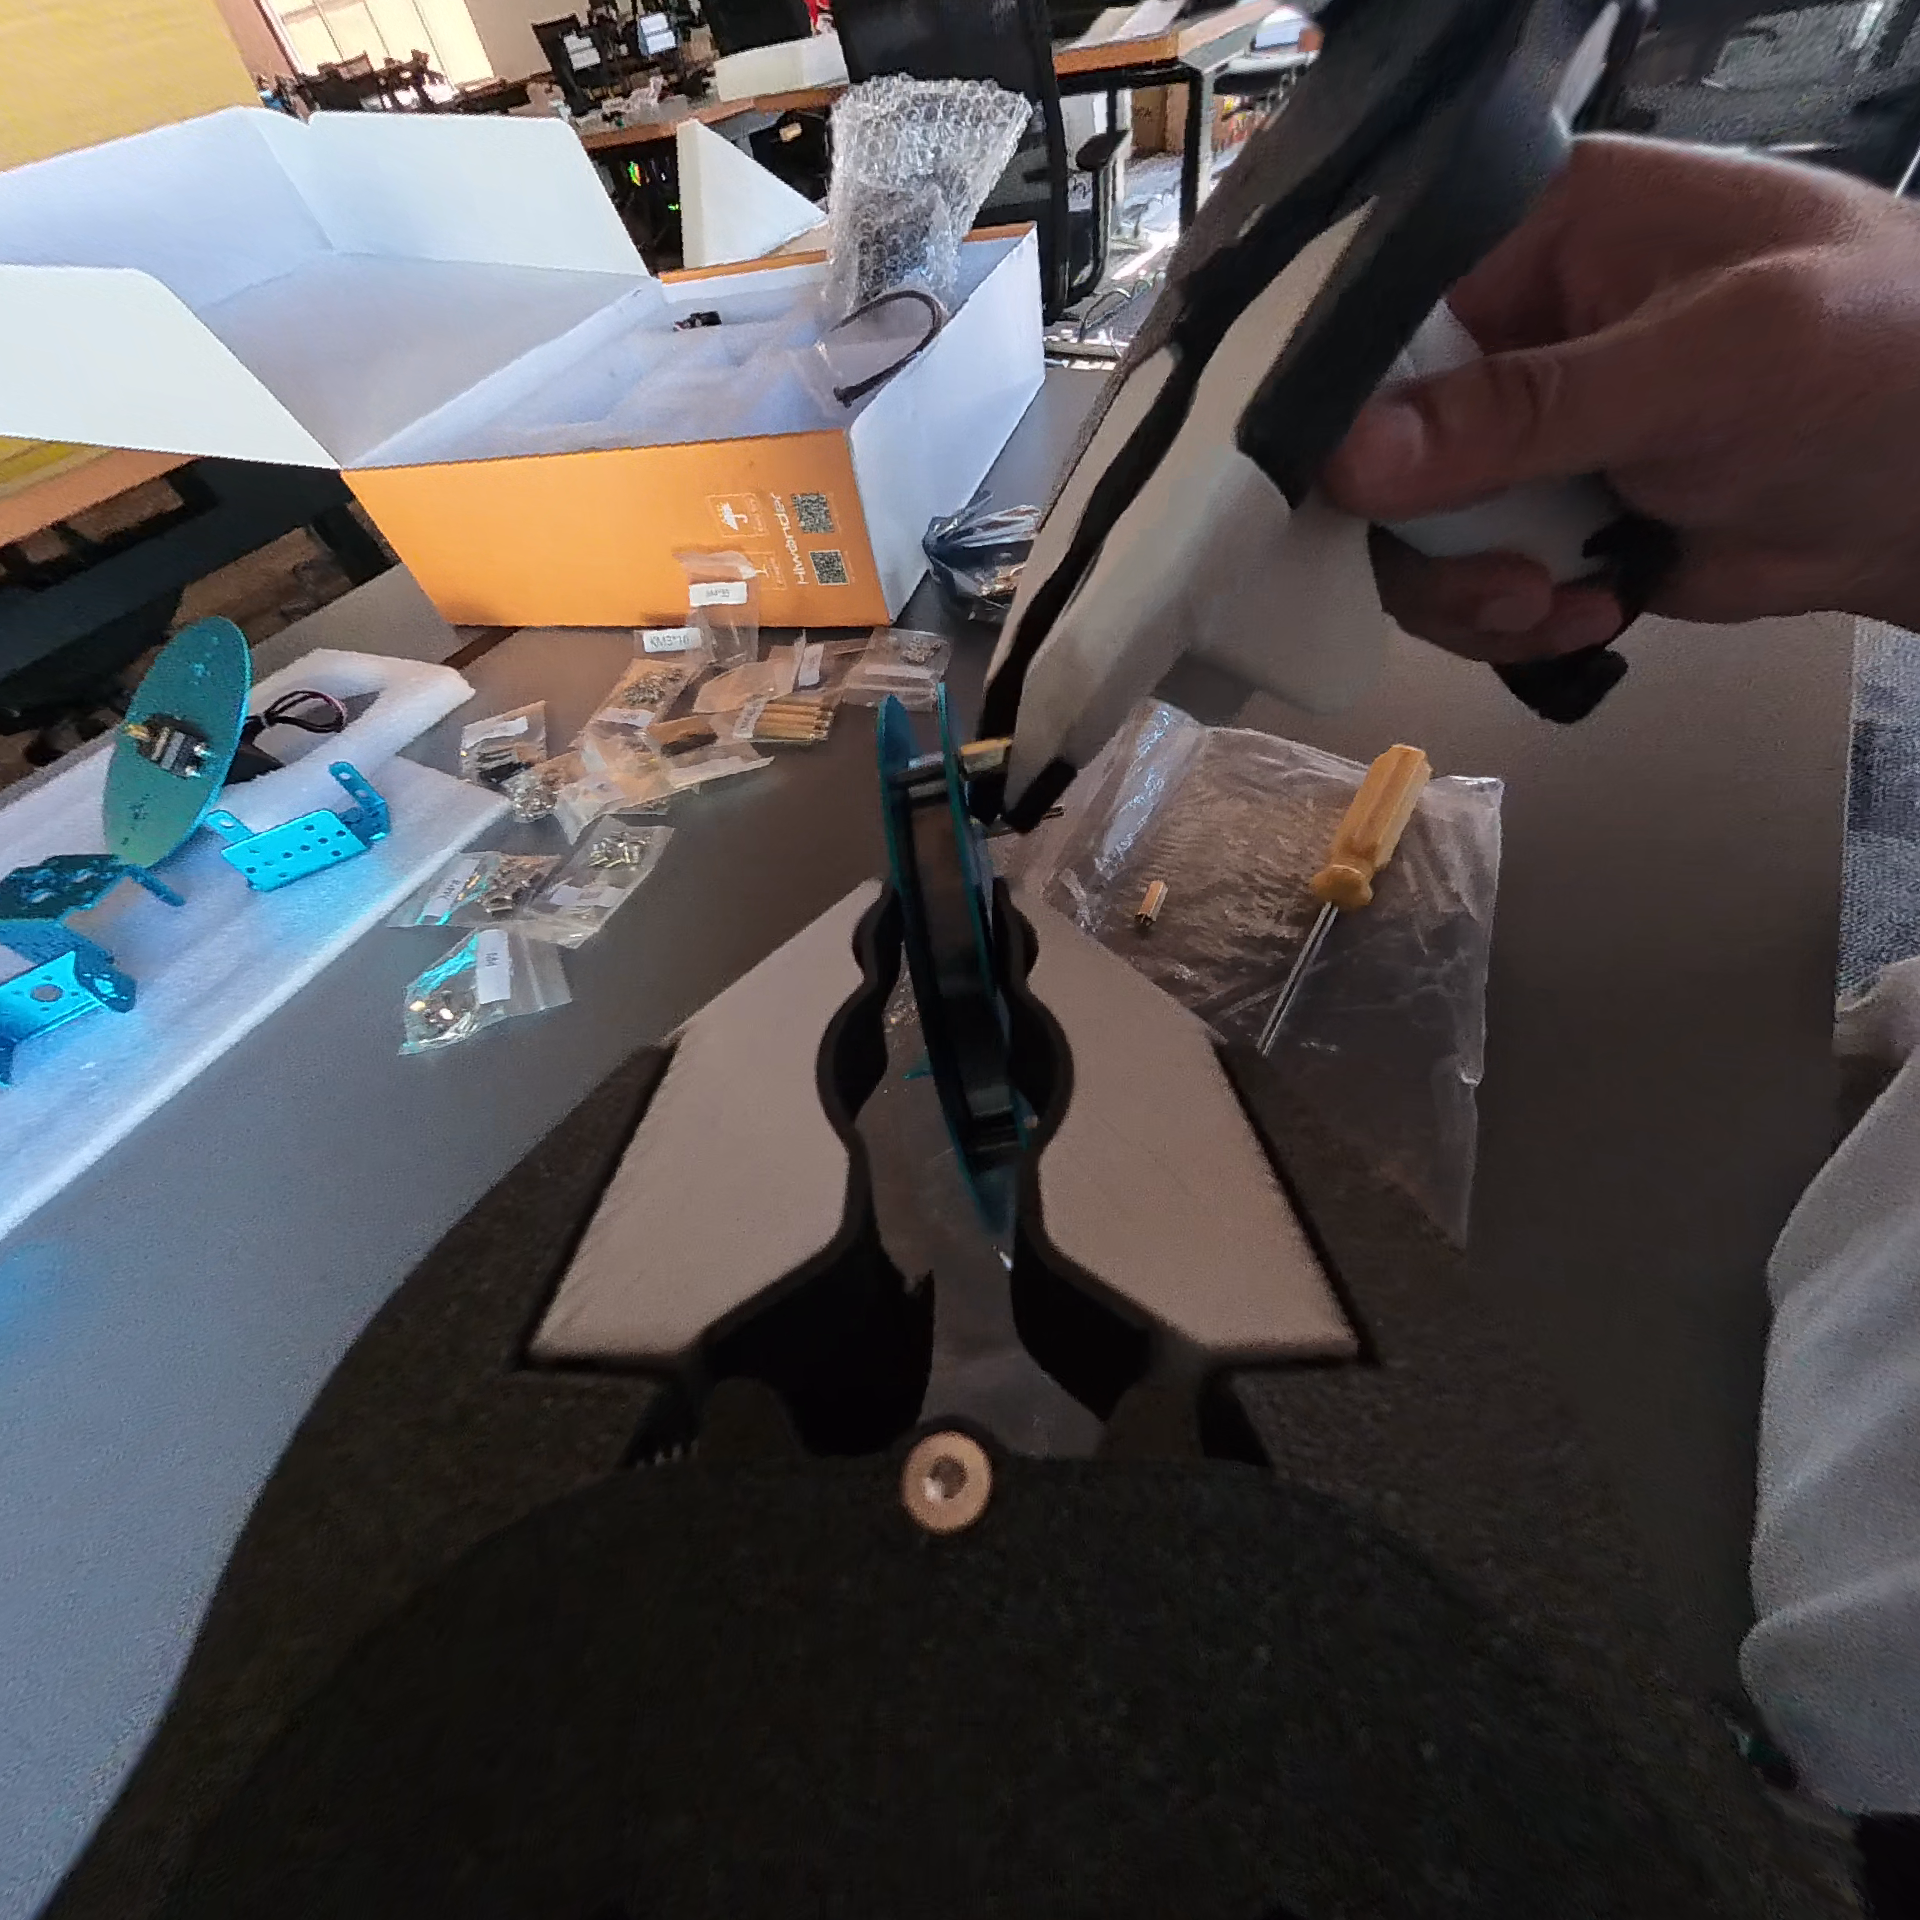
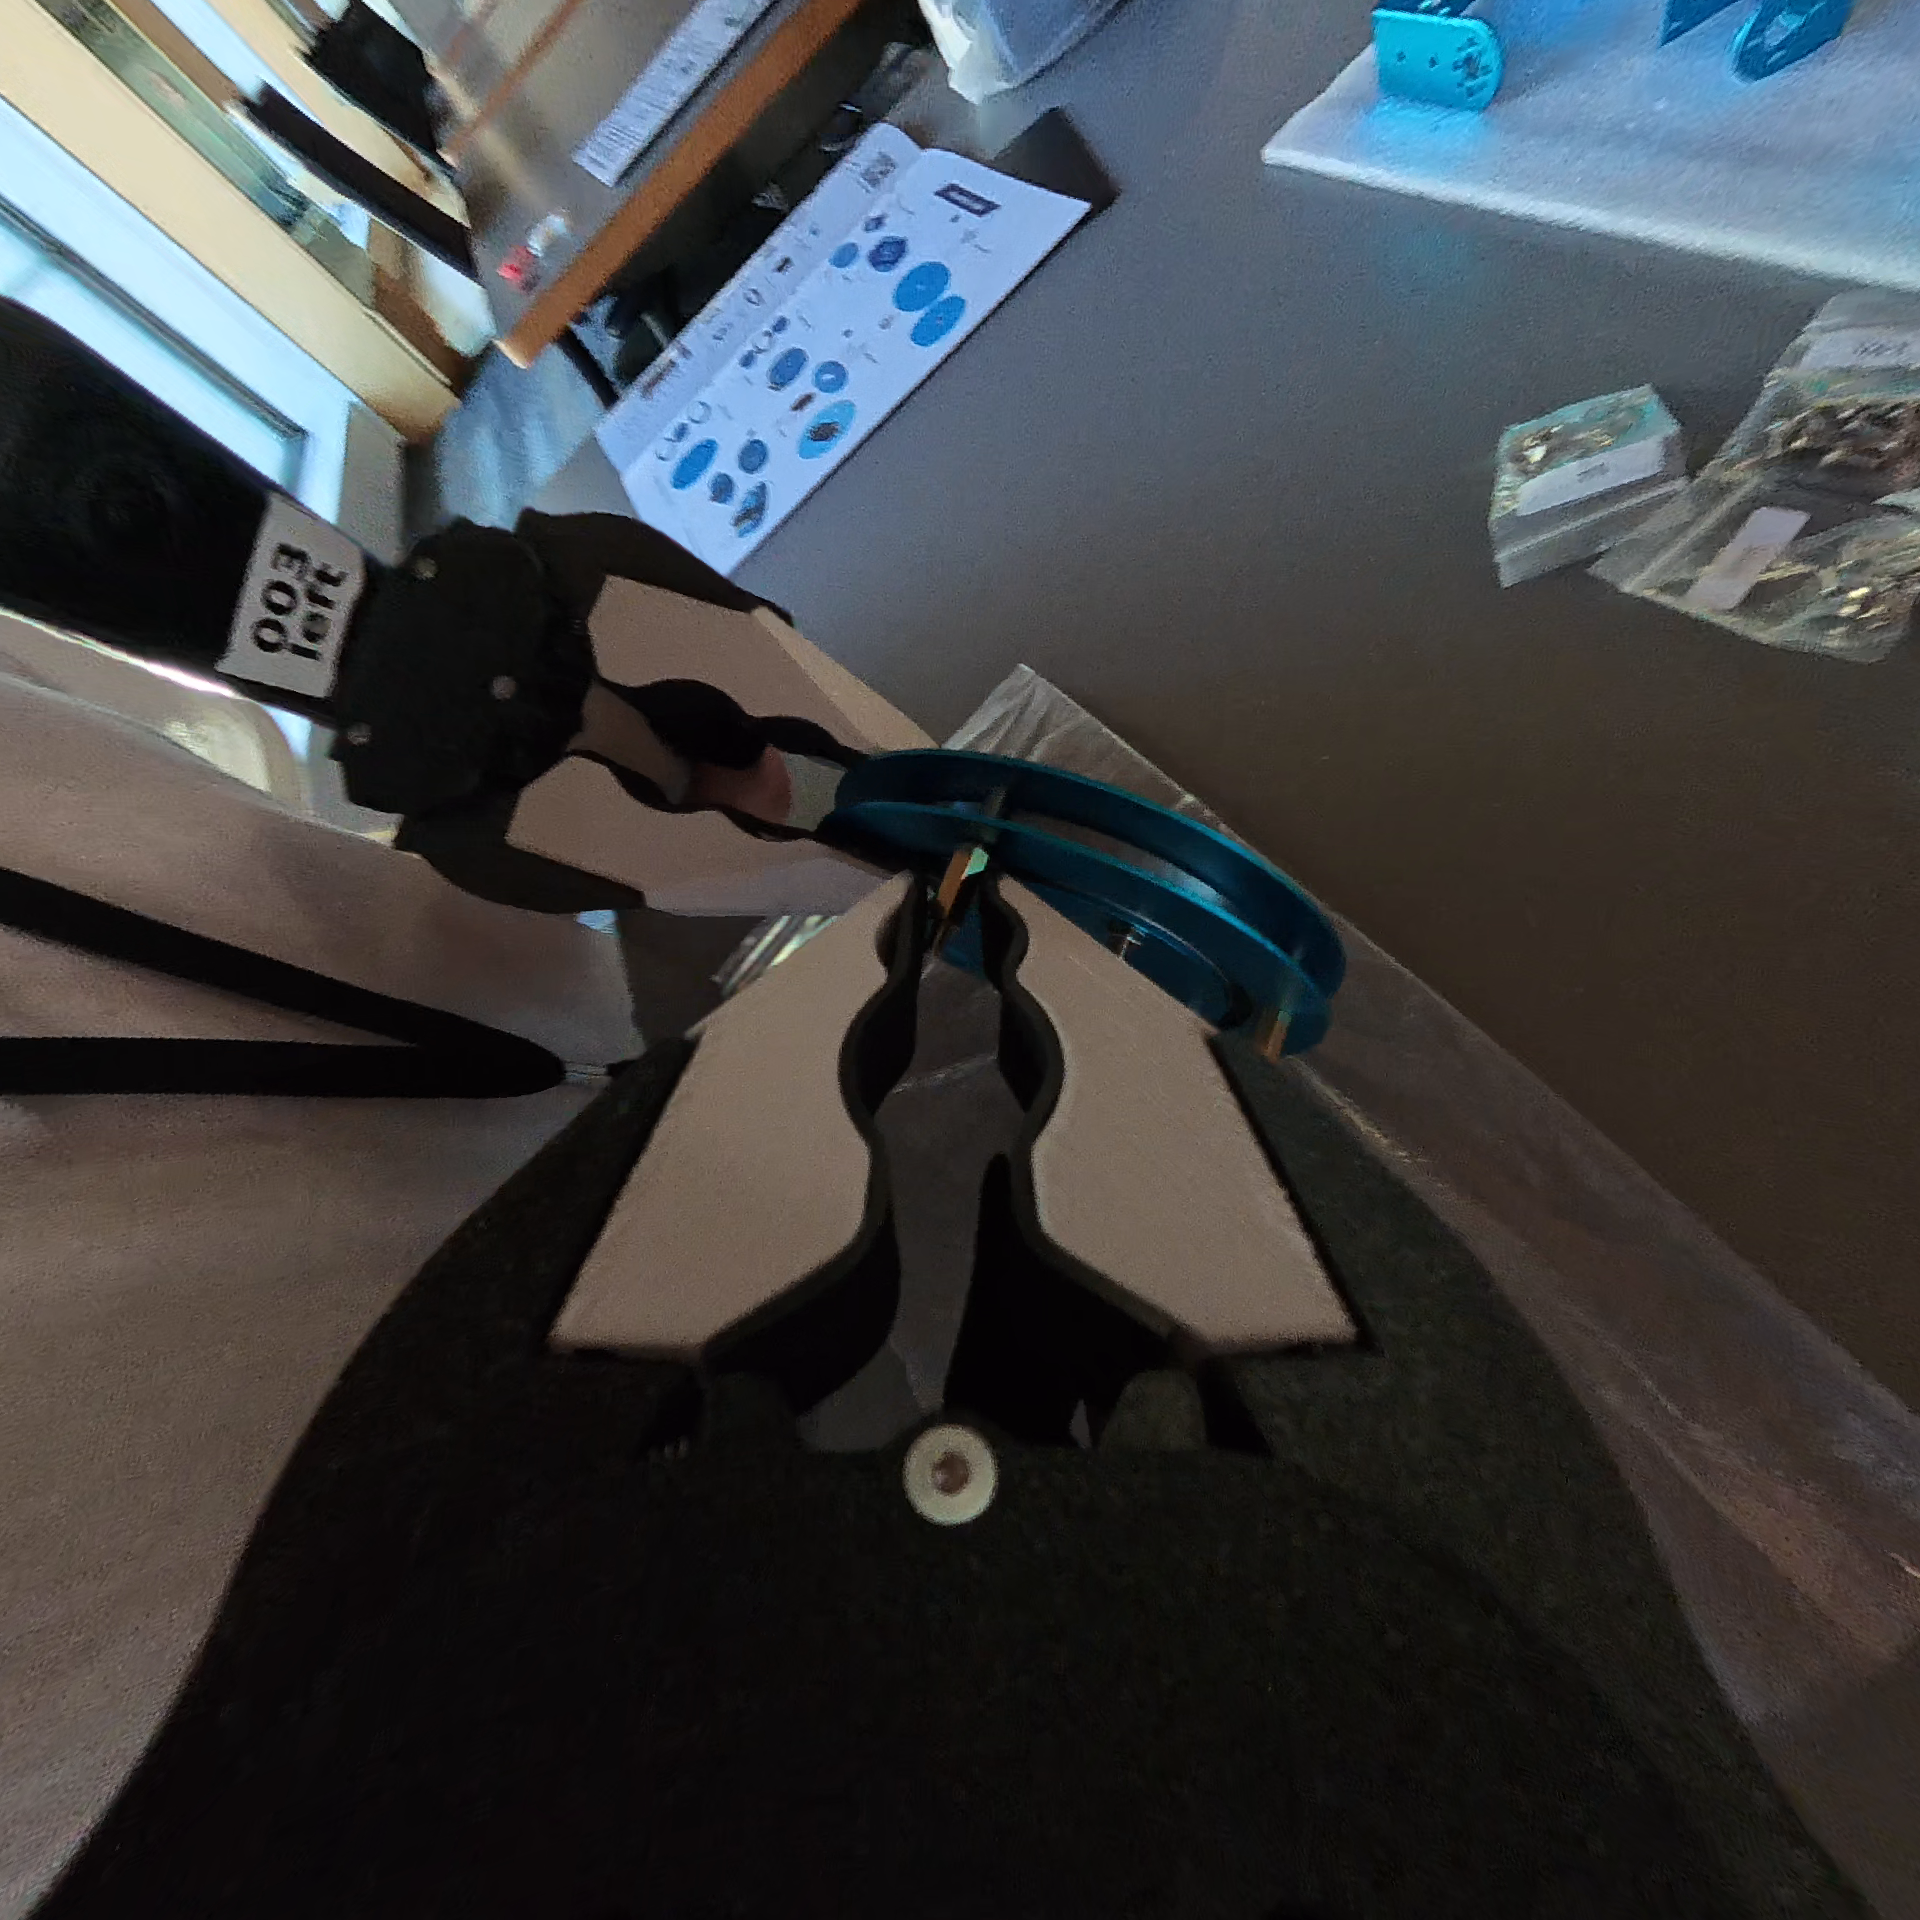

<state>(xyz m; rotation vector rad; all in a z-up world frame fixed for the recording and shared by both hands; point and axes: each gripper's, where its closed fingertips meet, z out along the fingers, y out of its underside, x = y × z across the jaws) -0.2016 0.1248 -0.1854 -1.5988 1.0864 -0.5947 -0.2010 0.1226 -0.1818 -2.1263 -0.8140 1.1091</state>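
Observation:
My left gripper (image 1: 945,920) is shut on a blue double-disc assembly (image 1: 935,831), two round blue plates joined by spacers, held edge-on above the grey table (image 1: 260,1195). My right gripper (image 1: 1013,800), held by a hand, comes in from the upper right, and its tips pinch a brass standoff (image 1: 982,750) at the assembly's far edge. In the right wrist view my right gripper (image 2: 961,894) is shut on that standoff (image 2: 961,878) between the two blue discs (image 2: 1143,862). The left gripper (image 2: 831,800) grips the discs' left rim.
An open orange and white box (image 1: 623,520) with a bubble-wrap bag (image 1: 914,177) stands behind. Several small screw bags (image 1: 623,748) lie mid-table. A yellow-handled screwdriver (image 1: 1361,831) and a loose standoff (image 1: 1151,891) lie on a clear plastic bag (image 1: 1351,1039). Blue brackets (image 1: 301,842) sit on white foam. An instruction sheet (image 2: 831,343) lies on the table. My left and right fingertips are right by each other.

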